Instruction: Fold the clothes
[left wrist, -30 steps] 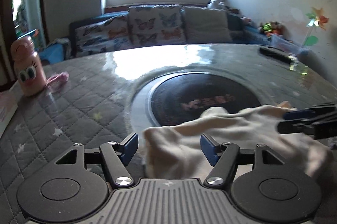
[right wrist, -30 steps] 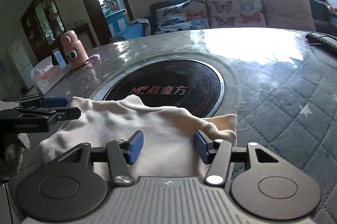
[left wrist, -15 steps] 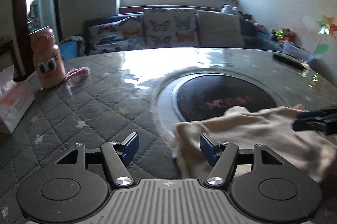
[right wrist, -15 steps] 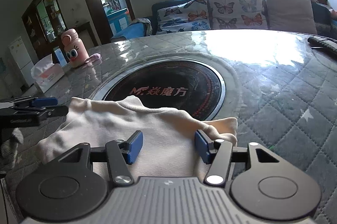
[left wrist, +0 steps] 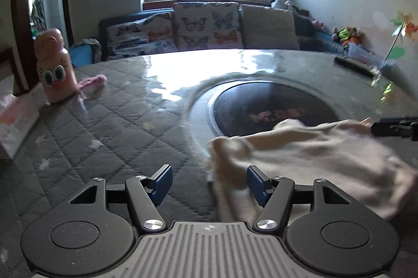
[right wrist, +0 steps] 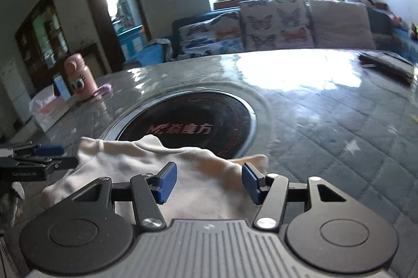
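A cream garment [left wrist: 308,155] lies bunched on the quilted grey table, partly over the black round hob. In the left wrist view my left gripper [left wrist: 209,182] is open and empty, with the garment's left edge just in front of its right finger. In the right wrist view my right gripper [right wrist: 207,181] is open and empty, low over the garment [right wrist: 146,168], whose near part lies between its fingers. The right gripper's tip shows in the left wrist view [left wrist: 397,125]. The left gripper shows at the left edge of the right wrist view [right wrist: 34,160].
A pink cartoon bottle [left wrist: 54,66] and a pink cloth [left wrist: 91,82] stand at the table's far left, with a tissue pack [left wrist: 15,121] nearer. A black remote [right wrist: 386,63] lies at the far right. The round hob [right wrist: 188,126] is set in the middle. A sofa stands behind.
My left gripper has moved left off the garment, which now lies to its right. My right gripper has stayed over the garment, still open, and its view has tilted a little.
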Demonstrator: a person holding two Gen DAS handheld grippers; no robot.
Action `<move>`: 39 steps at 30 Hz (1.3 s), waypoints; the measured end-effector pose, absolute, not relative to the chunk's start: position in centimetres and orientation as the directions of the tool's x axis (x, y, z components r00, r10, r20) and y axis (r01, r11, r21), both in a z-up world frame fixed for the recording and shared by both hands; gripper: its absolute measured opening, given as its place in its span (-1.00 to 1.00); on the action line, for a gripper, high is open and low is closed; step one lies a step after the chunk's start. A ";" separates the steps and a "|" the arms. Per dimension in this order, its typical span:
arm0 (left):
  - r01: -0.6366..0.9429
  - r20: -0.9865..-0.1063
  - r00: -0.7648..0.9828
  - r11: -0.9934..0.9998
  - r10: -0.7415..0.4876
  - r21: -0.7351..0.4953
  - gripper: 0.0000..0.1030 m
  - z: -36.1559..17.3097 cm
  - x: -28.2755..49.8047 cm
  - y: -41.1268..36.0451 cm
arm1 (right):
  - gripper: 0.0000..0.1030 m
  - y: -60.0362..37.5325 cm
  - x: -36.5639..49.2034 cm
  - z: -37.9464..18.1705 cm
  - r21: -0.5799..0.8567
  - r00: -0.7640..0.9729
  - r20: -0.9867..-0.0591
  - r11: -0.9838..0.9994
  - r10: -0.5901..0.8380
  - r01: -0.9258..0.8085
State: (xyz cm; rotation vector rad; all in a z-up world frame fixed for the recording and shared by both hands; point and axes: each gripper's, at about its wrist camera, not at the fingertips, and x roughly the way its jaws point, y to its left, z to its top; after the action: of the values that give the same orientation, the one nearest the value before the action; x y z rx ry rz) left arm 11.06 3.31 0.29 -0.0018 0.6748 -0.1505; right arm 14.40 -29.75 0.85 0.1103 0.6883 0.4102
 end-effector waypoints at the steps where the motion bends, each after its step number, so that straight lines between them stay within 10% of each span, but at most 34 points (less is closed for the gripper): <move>1: 0.140 -0.629 0.764 0.988 -0.145 -0.058 0.27 0.2 11.1 3.1 | 0.09 -30.1 14.3 0.8 0.230 0.698 -0.600 0.920 0.390 -0.317; 13: 0.129 -0.663 0.728 0.984 -0.177 -0.121 -0.13 -0.6 11.4 2.3 | -0.01 -31.4 15.1 -1.4 0.270 0.669 -0.647 0.931 0.365 -0.246; 20: 0.117 -0.664 0.724 0.982 -0.188 -0.151 -0.19 -0.7 11.4 2.6 | -0.53 -31.0 15.0 -1.5 0.283 0.662 -0.649 0.926 0.376 -0.248; 24: 0.118 -0.656 0.718 0.969 -0.233 -0.215 -0.56 -0.8 11.6 3.0 | -0.75 -30.8 15.0 -1.4 0.294 0.666 -0.643 0.925 0.378 -0.242; 39: 0.022 -0.552 0.821 0.975 -0.143 -0.220 -0.79 2.9 7.1 7.4 | -0.80 -25.1 15.3 3.4 0.249 0.661 -0.590 0.884 0.463 -0.397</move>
State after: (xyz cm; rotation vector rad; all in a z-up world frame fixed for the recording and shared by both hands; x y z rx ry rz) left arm 7.08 7.39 2.92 -0.2086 0.6018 -0.0885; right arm 15.31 -25.09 3.43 0.1020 0.6951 0.4871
